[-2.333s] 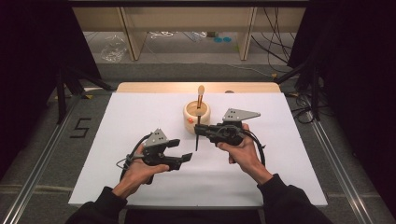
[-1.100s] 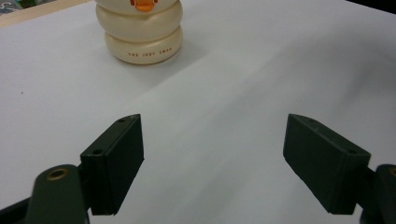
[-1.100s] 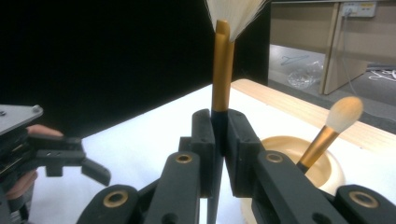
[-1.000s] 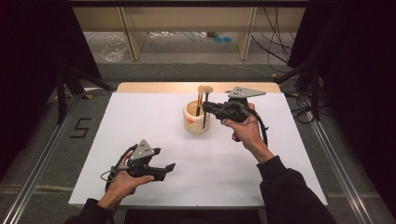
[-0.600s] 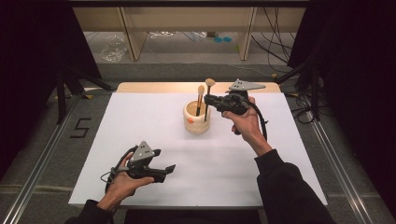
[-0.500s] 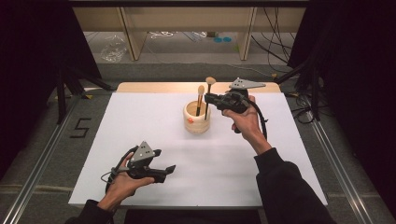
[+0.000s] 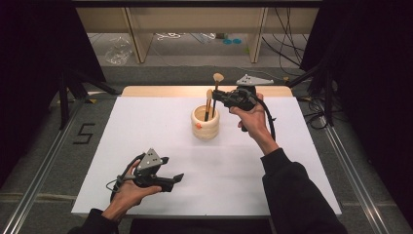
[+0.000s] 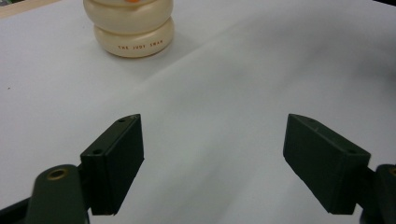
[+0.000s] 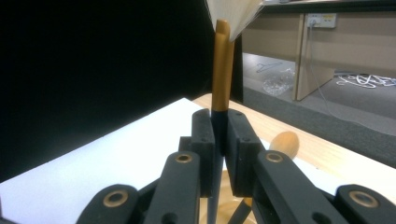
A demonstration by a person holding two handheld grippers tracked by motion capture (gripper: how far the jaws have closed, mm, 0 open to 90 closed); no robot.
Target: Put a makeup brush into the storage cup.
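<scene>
Cream ribbed ceramic pot (image 7: 205, 123) mid-desk holds one wooden-tipped brush (image 7: 209, 102); right gripper (image 9: 219, 140) fingers pinch the second, a gold-ferruled black-handled makeup brush (image 9: 220, 70), upright above the pot, apparently mid-transfer; left gripper (image 8: 212, 163) fingers spread, idle near the desk's front.

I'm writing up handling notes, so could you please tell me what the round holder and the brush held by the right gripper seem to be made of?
The holder looks like cream glazed ceramic or glossy plastic: smooth, with soft highlights and small printed lettering; I can't tell which. The brush, clamped in the right gripper, has a gold, satin, metallic-looking collar above a dark handle, probably painted wood or plastic, and pale bristles at the top.
</scene>
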